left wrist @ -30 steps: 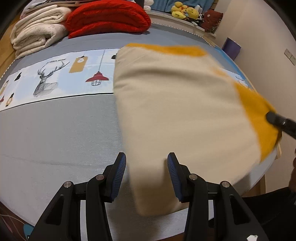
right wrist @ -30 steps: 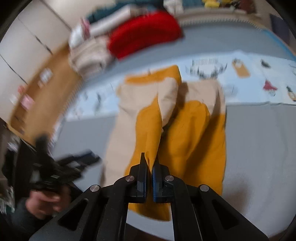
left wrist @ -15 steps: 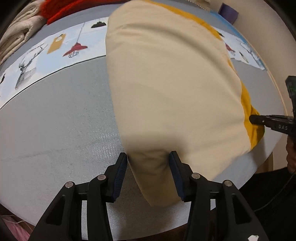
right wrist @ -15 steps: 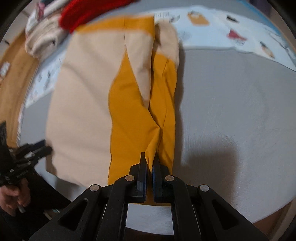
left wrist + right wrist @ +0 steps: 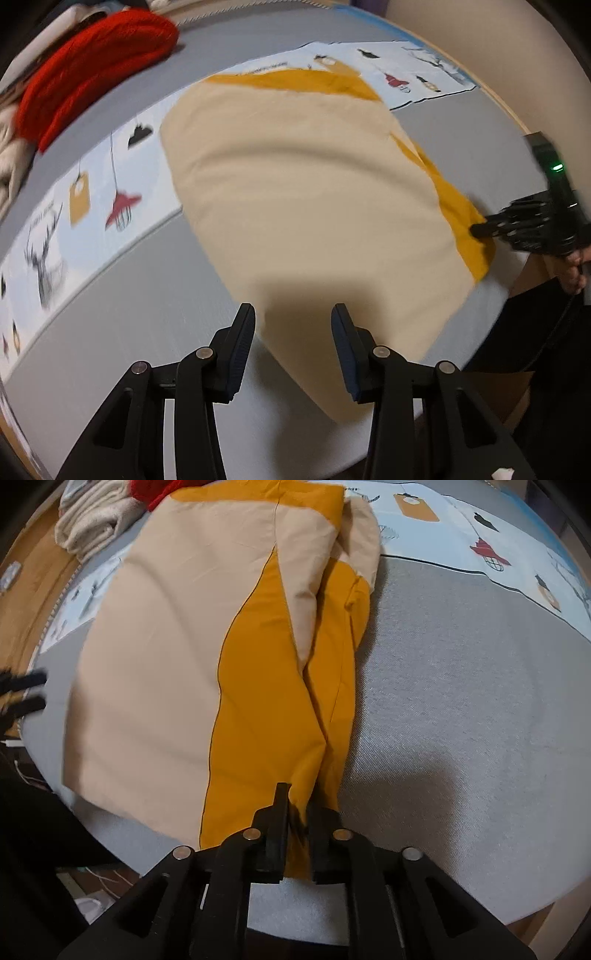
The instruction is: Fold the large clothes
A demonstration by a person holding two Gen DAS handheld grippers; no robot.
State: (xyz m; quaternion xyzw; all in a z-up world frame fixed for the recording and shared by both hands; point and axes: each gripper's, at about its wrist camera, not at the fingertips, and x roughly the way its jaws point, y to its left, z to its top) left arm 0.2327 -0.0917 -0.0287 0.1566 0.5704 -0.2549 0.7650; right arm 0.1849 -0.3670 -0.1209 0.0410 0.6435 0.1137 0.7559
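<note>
The garment (image 5: 155, 657) is being released lengthwise ahead of the right gripper (image 5: 295, 812), whose jaws have just been parting around its orange hem.

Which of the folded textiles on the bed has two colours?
The garment spread nearest the grippers: cream with orange panels. The folded red blanket and the cream blanket at the far edge are each a single colour.

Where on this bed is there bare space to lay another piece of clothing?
The grey sheet beside the orange edge of the beige-and-orange garment is bare up to the printed strip. Another grey patch lies beyond its beige side. The head end is crowded with a red blanket and cream blankets.
</note>
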